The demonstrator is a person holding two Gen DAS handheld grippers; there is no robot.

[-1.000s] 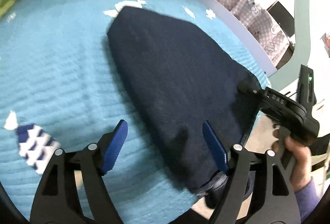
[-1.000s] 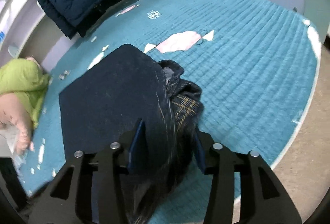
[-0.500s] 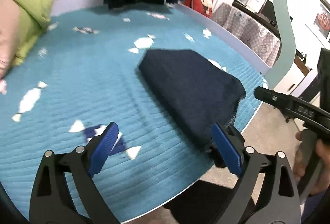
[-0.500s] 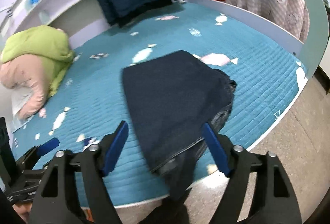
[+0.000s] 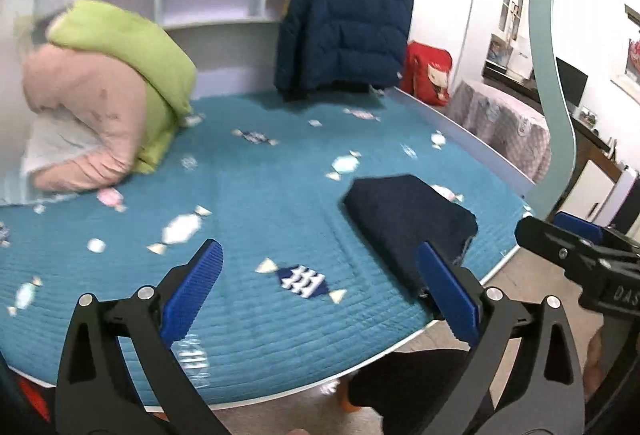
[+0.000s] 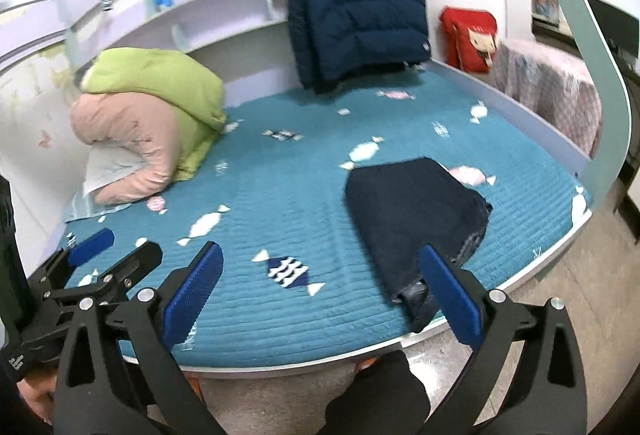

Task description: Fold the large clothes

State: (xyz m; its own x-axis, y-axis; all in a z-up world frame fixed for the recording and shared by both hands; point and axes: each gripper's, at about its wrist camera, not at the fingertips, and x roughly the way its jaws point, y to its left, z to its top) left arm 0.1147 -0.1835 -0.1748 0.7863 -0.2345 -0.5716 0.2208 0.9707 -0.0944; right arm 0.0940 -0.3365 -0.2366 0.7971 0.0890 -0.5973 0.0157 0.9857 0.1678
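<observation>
Left gripper (image 5: 320,287) gaping wide, gripping nothing, right gripper (image 6: 324,287) just as wide and bare, folded dark garment (image 6: 416,211) flat on the teal bedspread (image 6: 280,195) (near the front edge), puffer jacket (image 6: 356,7) behind.

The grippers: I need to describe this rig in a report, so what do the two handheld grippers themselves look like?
Both match. The left gripper and right gripper each have two black, angular arms with triangular cut-outs and silver screw heads, tipped with ribbed blue pads. Seen from the left wrist view, the right gripper's black body bears pale letters, partly readable as "DAS". No cables show.
</observation>
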